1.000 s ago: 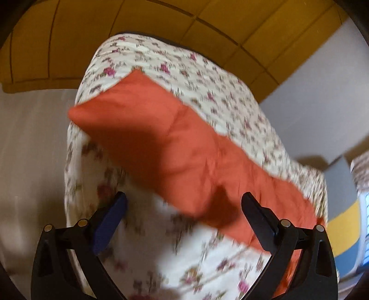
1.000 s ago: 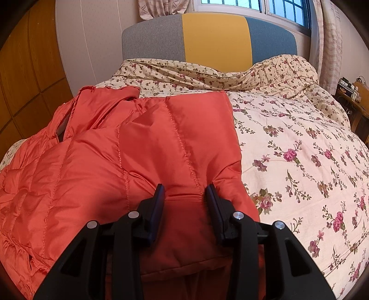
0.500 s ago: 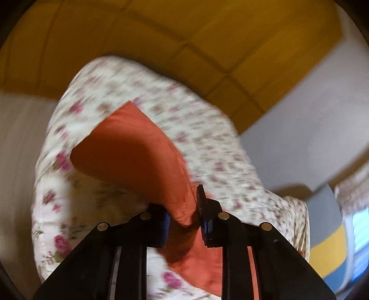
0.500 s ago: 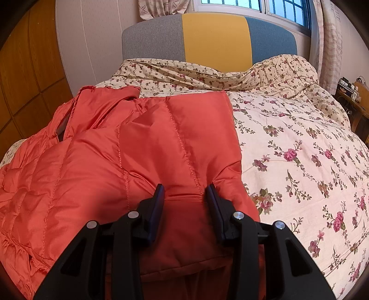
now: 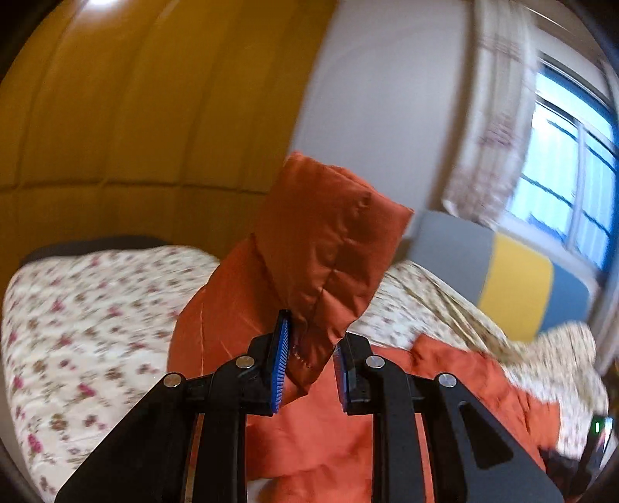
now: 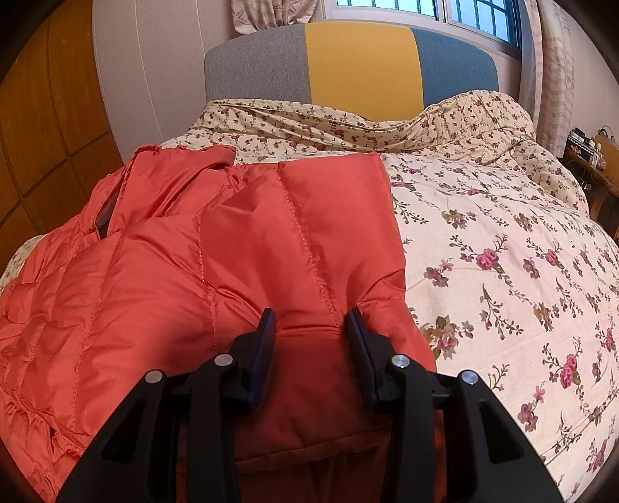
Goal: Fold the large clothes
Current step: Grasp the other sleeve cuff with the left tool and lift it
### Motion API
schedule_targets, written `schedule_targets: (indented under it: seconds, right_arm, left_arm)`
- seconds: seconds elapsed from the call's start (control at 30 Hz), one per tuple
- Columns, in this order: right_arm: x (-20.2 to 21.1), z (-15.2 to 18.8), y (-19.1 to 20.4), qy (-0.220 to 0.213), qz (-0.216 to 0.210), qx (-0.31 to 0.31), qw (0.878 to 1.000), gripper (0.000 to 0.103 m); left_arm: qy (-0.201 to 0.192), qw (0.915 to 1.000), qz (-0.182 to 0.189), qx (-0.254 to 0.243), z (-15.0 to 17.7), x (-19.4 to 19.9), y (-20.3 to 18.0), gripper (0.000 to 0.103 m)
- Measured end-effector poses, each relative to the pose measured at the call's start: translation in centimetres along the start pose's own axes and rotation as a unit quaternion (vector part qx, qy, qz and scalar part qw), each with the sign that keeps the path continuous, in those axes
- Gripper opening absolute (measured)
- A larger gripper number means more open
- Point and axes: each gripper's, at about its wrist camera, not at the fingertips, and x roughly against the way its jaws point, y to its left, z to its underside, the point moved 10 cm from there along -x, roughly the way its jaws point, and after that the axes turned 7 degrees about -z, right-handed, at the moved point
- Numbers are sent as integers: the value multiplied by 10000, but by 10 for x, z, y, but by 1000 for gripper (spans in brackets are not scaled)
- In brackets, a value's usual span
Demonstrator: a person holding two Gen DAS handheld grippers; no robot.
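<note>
Two grippers work one orange quilted puffer jacket [image 6: 240,247] spread on the floral-quilted bed [image 6: 503,240]. Right gripper [image 6: 309,329] pins a bunched fold, jaws clamped on it. Left gripper [image 5: 309,348] pinches the orange sleeve end [image 5: 329,240], lifted clear. Sleeve fold underway; next, likely lay it across the body.

I see a bed covered by a cream floral quilt [image 6: 503,240] with pink roses, bunched into a ridge near its top. Behind it stands a padded headboard [image 6: 359,65] in grey, yellow and blue panels. A window [image 6: 464,15] sits above it, with a patterned curtain [image 6: 267,13] at its left edge. Wood-panelled wardrobe doors [image 5: 135,116] fill the left wall. At far right I make out a cluttered wooden side table [image 6: 595,162].
</note>
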Motion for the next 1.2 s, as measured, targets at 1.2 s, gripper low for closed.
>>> schedule_targets:
  seconds: [1.2]
  right_arm:
    - [1, 1, -2, -73, -230, -229, 9994, 39]
  left_arm:
    - [936, 9390, 2293, -2389, 149, -11, -314, 21]
